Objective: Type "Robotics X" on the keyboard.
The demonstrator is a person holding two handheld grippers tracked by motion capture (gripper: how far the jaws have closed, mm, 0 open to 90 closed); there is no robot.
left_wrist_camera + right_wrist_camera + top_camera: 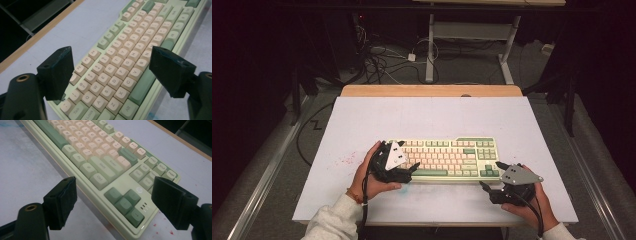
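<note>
The left gripper (pixel 404 169) hovers over the left end of the mechanical keyboard (pixel 447 157), its jaws spread wide with nothing between them; in the left gripper view they straddle the letter rows above the keycaps (pixel 117 75). The right gripper (pixel 493 176) sits off the keyboard's right front corner, jaws likewise wide apart and empty, framing the arrow keys (pixel 126 202) in the right gripper view. The green-and-cream keyboard lies flat near the front edge of the white table (pixel 427 117), roughly centred between its left and right edges.
</note>
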